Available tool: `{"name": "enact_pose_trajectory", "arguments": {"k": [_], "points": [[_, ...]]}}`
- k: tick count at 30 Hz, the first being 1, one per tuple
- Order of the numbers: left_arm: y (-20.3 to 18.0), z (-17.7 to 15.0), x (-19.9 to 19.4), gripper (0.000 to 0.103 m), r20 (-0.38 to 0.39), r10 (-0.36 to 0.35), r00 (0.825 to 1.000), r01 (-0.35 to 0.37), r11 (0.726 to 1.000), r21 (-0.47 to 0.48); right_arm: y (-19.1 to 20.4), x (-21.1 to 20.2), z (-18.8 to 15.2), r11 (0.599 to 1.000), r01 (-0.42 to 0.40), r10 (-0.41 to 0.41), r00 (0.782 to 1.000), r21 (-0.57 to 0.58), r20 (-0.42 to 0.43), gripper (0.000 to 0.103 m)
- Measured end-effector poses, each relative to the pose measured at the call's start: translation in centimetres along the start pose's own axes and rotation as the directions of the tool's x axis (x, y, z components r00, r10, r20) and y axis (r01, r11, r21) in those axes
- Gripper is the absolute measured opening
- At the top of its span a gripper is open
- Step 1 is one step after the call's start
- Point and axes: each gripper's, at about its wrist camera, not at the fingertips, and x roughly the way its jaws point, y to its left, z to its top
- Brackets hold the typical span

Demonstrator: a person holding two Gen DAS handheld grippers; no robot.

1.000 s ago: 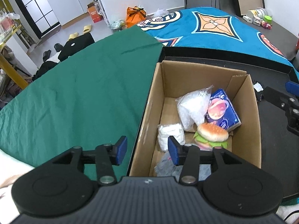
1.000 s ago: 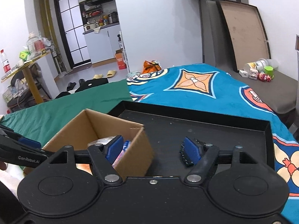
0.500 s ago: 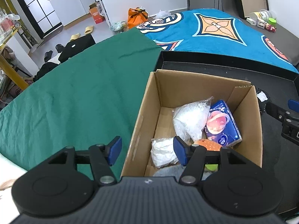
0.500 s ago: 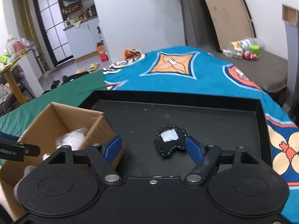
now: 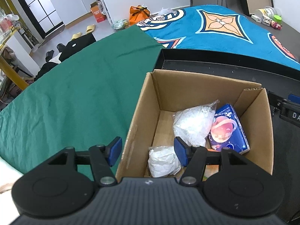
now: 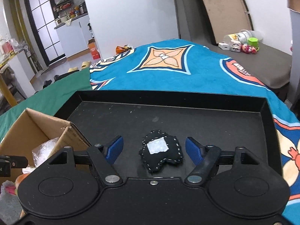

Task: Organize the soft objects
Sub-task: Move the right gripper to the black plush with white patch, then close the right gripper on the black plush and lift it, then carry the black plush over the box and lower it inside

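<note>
An open cardboard box [image 5: 202, 80] stands at the left end of a black tray [image 6: 168, 97]. Inside lie a clear crinkled plastic bag [image 5: 193, 123], a blue tissue pack [image 5: 226, 129] and a white wad [image 5: 163, 161]. My left gripper [image 5: 147, 151] is open and straddles the box's left wall without touching it, one finger outside and one inside. A black stitched pad with a white patch [image 6: 161, 153] lies on the tray floor. Just above it is my right gripper [image 6: 154, 150], its jaws closing slightly, with the pad between the fingers and neither pad touching it.
A green cloth [image 5: 65, 93] covers the surface left of the tray, and a blue patterned blanket [image 6: 168, 75] lies beyond it. Small toys and containers [image 6: 241, 43] sit on a grey surface at the far right. The box's corner [image 6: 71, 129] is close to my right gripper's left finger.
My left gripper's jaws have widened and it has drawn back along the box's left wall. My right gripper swung right and dipped, from the box to the black pad.
</note>
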Motion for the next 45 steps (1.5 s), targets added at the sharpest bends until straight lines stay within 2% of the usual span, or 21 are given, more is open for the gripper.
{"name": "enact_pose_trajectory", "arguments": {"k": [5,10,12,14,17,24,29,39,45], "points": [[-0.2,0.2,0.4,0.06,-0.003,0.006,1.0,-0.006,1.0,0.0,0.5,1.4,-0.4,1.0,-0.007,0.007,0.999,-0.008,-0.032,0.069],[-0.1,0.3,0.6,0.06,-0.007,0.005,1.0,-0.005,1.0,-0.006,0.5,2.7,-0.8,0.999,0.028,-0.029,0.998,-0.023,-0.063,0.06],[-0.1,0.4,0.7,0.06,-0.008,0.007,1.0,-0.007,1.0,-0.002,0.7,2.9,-1.0,0.998,0.047,-0.05,0.997,-0.051,-0.051,0.041],[-0.1,0.4,0.7,0.06,-0.009,0.008,1.0,-0.008,1.0,-0.003,1.1,2.9,-1.1,0.99,0.086,-0.092,0.995,-0.109,-0.048,0.035],[-0.1,0.4,0.5,0.06,-0.009,0.007,1.0,-0.007,1.0,-0.005,0.9,2.5,-1.2,0.989,0.087,-0.095,0.994,-0.121,-0.062,0.03],[0.3,0.4,0.0,0.06,-0.004,0.004,1.0,-0.004,1.0,-0.013,0.4,1.4,-1.5,0.993,0.079,-0.086,0.994,-0.09,-0.074,0.022],[1.0,0.2,-0.5,0.06,-0.001,-0.003,1.0,0.003,1.0,-0.023,0.3,0.6,-1.5,0.996,0.064,-0.068,0.994,-0.058,-0.082,0.022],[2.3,-0.6,-1.5,0.06,0.004,-0.052,0.999,0.052,0.998,-0.028,1.5,-3.5,-0.2,0.998,0.033,-0.034,0.999,-0.052,-0.02,0.022],[3.4,-1.1,-1.9,0.06,0.01,-0.09,0.996,0.09,0.995,-0.038,2.2,-6.1,0.9,0.999,-0.015,0.016,1.0,-0.049,0.022,0.023]]}}
